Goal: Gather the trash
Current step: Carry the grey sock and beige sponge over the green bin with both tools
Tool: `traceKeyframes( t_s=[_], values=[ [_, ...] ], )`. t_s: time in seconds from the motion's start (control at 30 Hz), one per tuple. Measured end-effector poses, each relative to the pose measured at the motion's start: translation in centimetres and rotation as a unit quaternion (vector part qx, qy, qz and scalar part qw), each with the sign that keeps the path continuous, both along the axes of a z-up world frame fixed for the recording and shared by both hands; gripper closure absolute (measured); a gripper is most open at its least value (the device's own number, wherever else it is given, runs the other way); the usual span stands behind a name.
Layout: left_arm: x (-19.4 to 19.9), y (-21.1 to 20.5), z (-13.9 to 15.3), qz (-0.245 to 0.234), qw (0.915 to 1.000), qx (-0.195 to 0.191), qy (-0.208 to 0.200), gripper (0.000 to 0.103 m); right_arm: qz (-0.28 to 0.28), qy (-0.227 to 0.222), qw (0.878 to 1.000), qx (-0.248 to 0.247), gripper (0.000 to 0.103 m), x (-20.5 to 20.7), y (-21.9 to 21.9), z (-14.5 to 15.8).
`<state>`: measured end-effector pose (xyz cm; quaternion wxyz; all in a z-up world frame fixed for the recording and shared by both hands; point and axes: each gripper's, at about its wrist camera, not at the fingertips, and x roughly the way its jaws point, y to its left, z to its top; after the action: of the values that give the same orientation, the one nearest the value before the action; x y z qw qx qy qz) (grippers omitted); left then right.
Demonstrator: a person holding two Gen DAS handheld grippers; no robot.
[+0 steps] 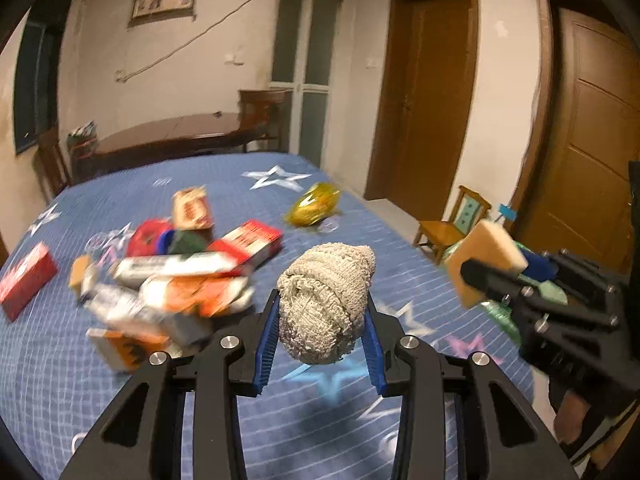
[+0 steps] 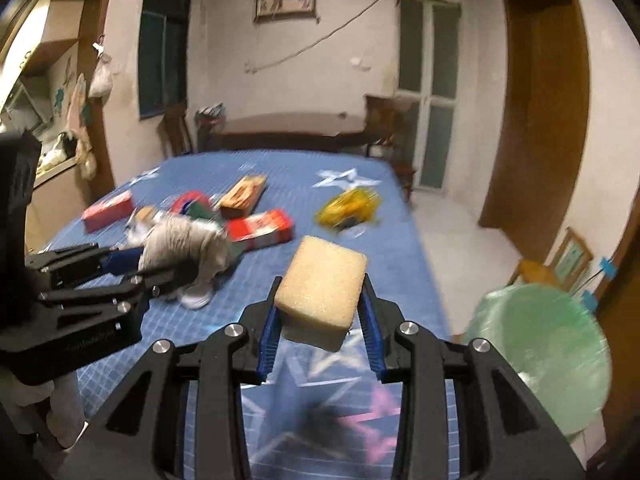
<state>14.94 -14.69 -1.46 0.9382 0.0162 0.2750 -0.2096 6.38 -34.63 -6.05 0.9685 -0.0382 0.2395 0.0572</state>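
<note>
My left gripper (image 1: 322,312) is shut on a grey knitted cloth ball (image 1: 326,300) and holds it above the blue star-print bed (image 1: 120,380). My right gripper (image 2: 320,312) is shut on a yellow sponge (image 2: 320,286), also held above the bed. The right gripper with the sponge (image 1: 484,260) shows at the right of the left wrist view. The left gripper with the cloth ball (image 2: 184,250) shows at the left of the right wrist view. A green trash bag (image 2: 540,356) hangs open beyond the bed's right edge.
A pile of boxes and wrappers (image 1: 176,280) lies on the bed's left half, with a red box (image 1: 26,280) apart at far left. A yellow crumpled wrapper (image 1: 314,204) lies farther back. A small wooden chair (image 1: 452,224) stands by the doors on the right.
</note>
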Motion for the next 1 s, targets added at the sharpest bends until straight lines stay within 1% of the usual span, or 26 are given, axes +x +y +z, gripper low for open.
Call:
traceKeyframes(
  t_s=[0.07,0.2,0.27,0.4,0.53,0.67,0.77,0.9,1.0],
  values=[
    [0.1,-1.5,0.8,-0.014,0.9999,-0.001,-0.008,0.064,-0.021,-0.011,1.0,-0.004,0.069,-0.2,-2.2,1.2],
    [0.7,-6.2,2.6,-0.055,0.9982,-0.003,-0.026,0.064,-0.061,-0.02,0.998,-0.011,0.069,-1.0,-6.1,2.6],
    [0.9,-8.1,3.1,-0.072,0.997,-0.004,-0.029,0.064,-0.083,-0.02,0.996,-0.019,0.069,-1.0,-8.1,3.1],
    [1.7,-13.5,4.2,-0.114,0.9931,-0.007,-0.028,0.064,-0.121,-0.014,0.992,-0.026,0.069,-1.5,-12.3,3.6],
    [2.0,-18.6,4.5,-0.154,0.9878,-0.006,-0.02,0.064,-0.145,0.001,0.989,-0.026,0.069,-1.5,-15.6,3.9],
    [2.4,-23.4,4.2,-0.194,0.981,-0.004,-0.002,0.064,-0.159,0.031,0.987,-0.009,0.069,-1.0,-19.4,3.5],
    [3.1,-26.8,3.4,-0.219,0.9755,0.004,0.02,0.064,-0.161,0.063,0.985,0.003,0.069,-0.1,-21.6,2.3],
    [4.8,-30.6,1.4,-0.237,0.9699,0.019,0.054,0.064,-0.149,0.12,0.981,0.034,0.069,1.5,-24.3,-0.1],
    [6.1,-33.1,-0.2,-0.24,0.9671,0.034,0.078,0.064,-0.148,0.152,0.976,0.052,0.069,2.7,-25.6,-1.8]
  ],
)
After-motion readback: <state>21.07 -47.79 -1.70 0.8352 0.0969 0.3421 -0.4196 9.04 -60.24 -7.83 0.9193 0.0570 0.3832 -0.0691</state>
